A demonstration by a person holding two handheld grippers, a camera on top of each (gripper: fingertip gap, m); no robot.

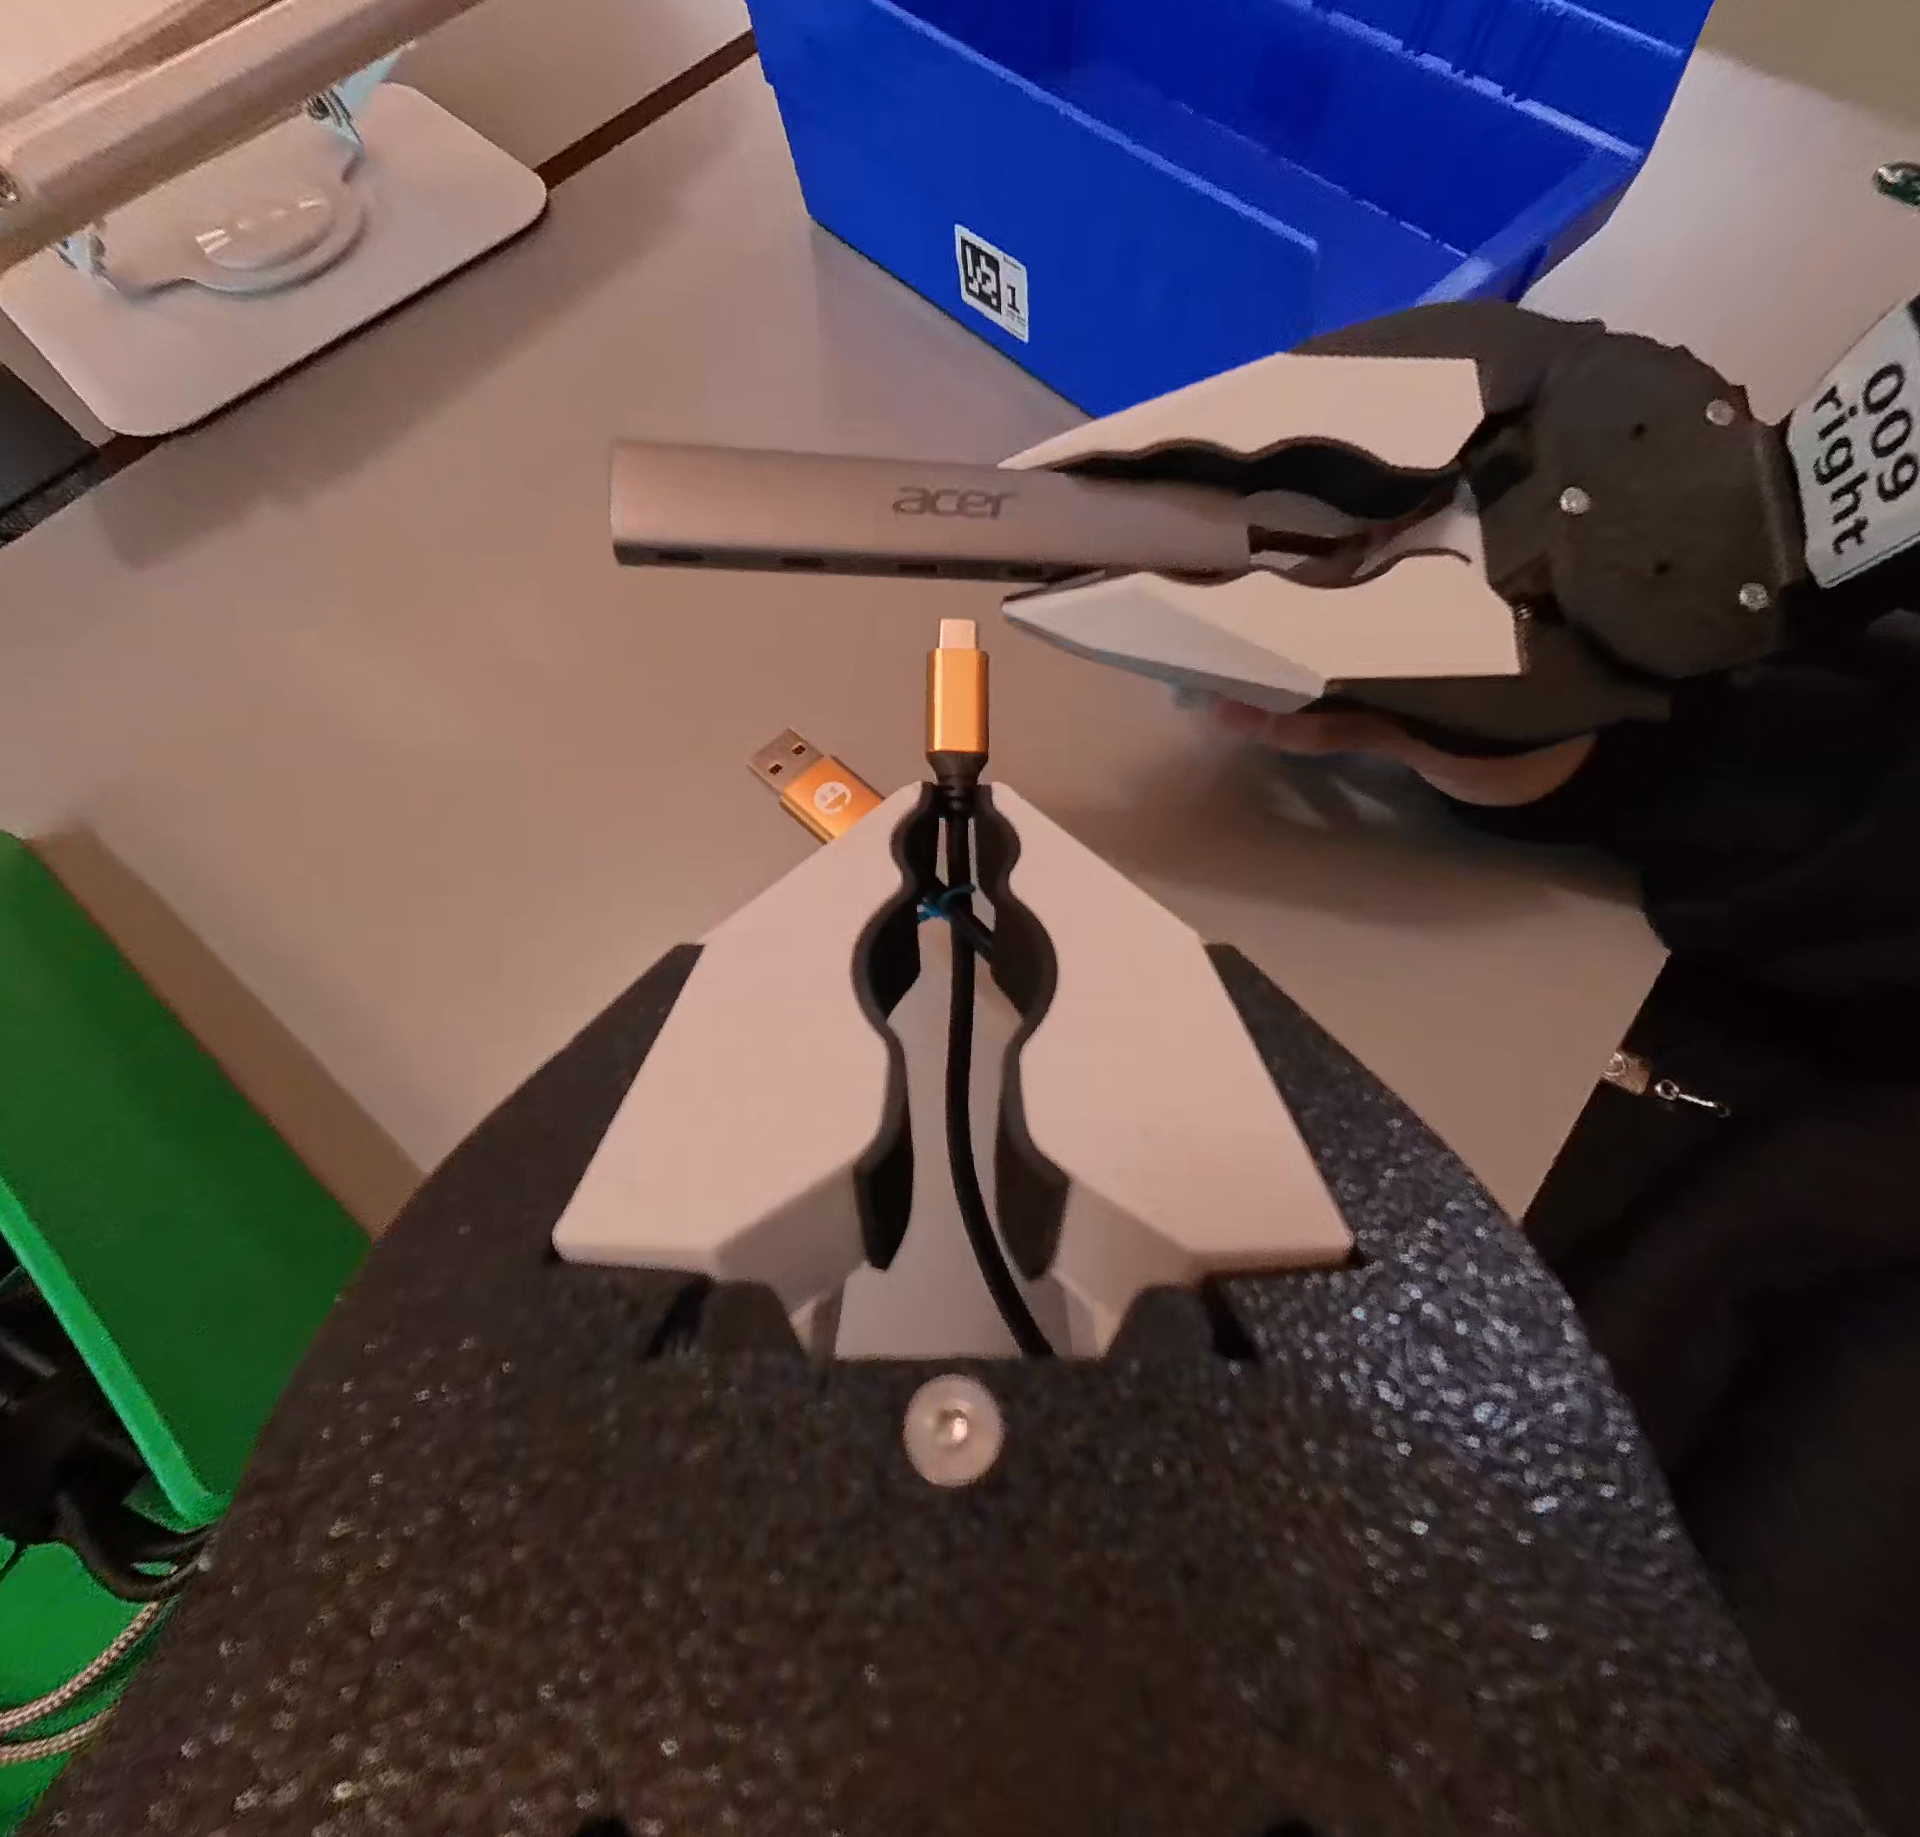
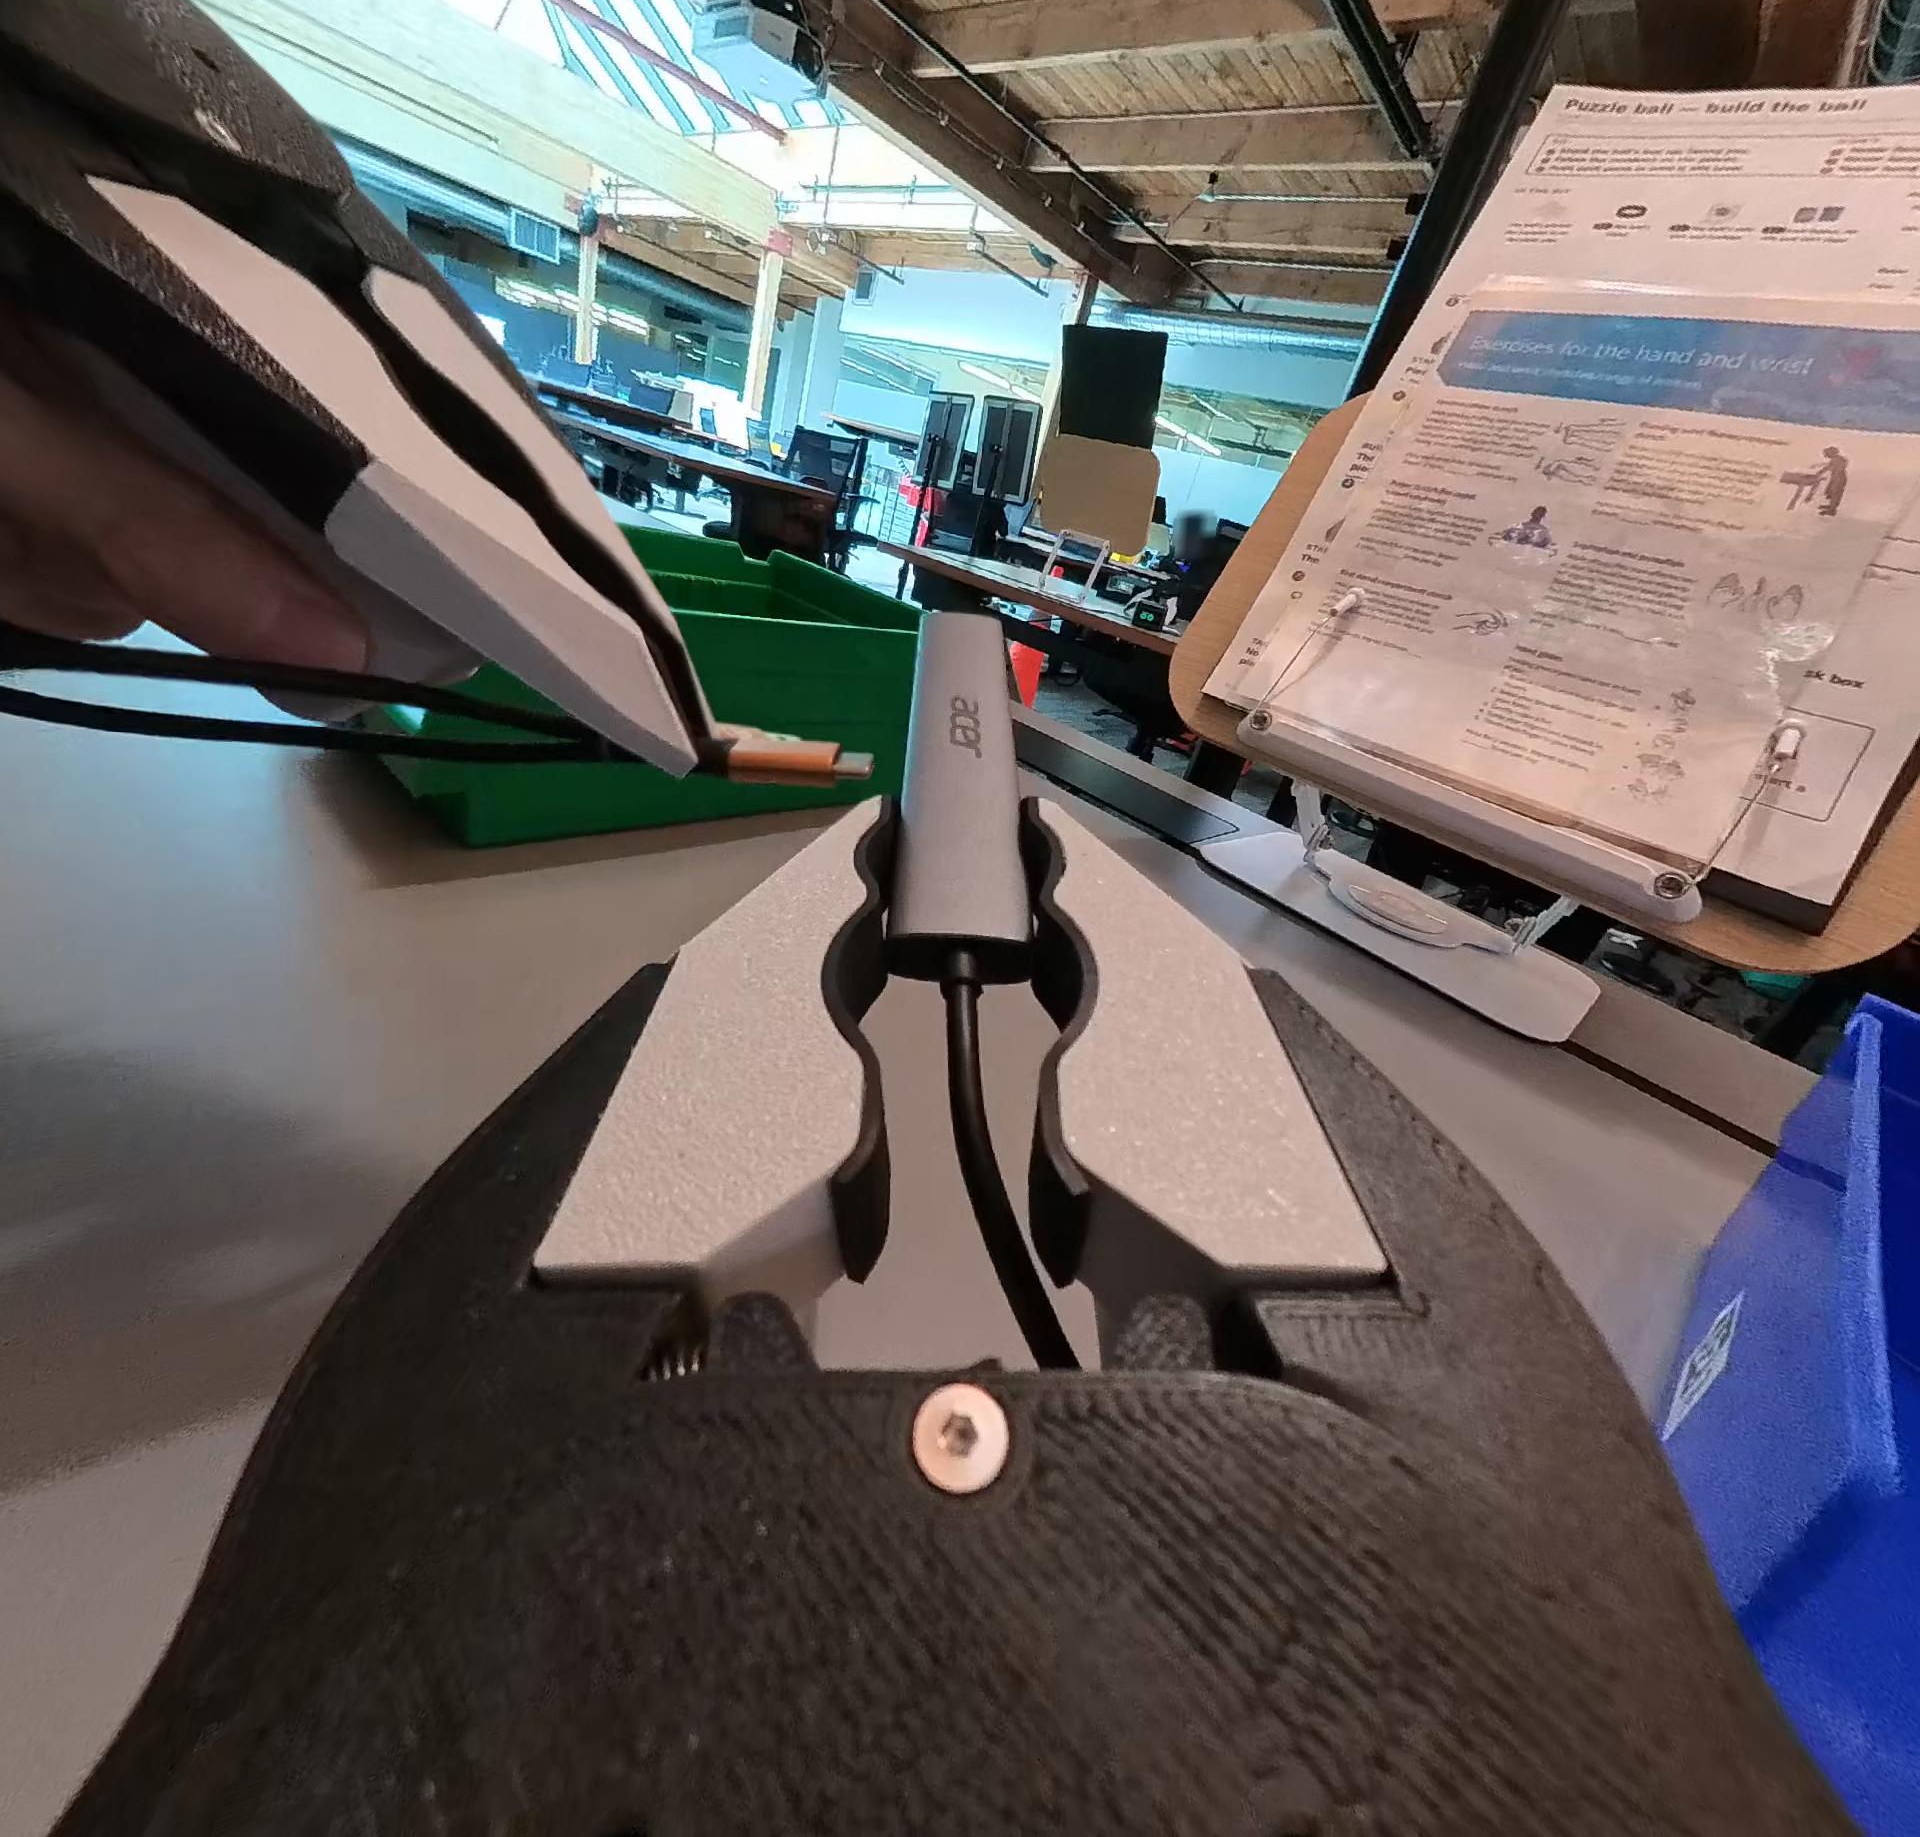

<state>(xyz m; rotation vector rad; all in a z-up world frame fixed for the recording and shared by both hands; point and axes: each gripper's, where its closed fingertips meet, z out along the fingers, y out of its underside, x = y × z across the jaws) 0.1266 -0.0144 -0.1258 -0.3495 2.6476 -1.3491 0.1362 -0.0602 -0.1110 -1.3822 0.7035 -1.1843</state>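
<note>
Orange metal sleeved the small USB-C plug (image 1: 958, 696) that stood out past the tips of the left gripper (image 1: 956, 790). That gripper was clenched on the black braided cable (image 1: 961, 1060) just behind the plug, and the cable ran back between its fingers. A thin blue tie bound the strands there. The cable's other end, an orange USB-A plug (image 1: 810, 790), showed just to the left of the fingers, with the grey table (image 1: 416, 644) below it.

The right gripper (image 2: 956, 811) was clamped on one end of a slim grey USB hub (image 1: 831, 520), gripping it across its width. The hub's own black lead (image 2: 987, 1112) trailed back between the jaws. Seen from the left wrist, the hub lay crosswise above the plug, with its row of ports facing down toward it. The plug tip sat just below that ported side, close but apart from it. From the right wrist the plug pointed sideways at the hub, again with a small gap. Which port it faced could not be told.

A blue bin (image 1: 1039, 177) with dividers stood behind the hub, bearing a small white sticker. A green tray (image 2: 727, 665) lay on the left side of the table. A document stand (image 2: 1558, 540) holding printed sheets stood beyond the hub.
</note>
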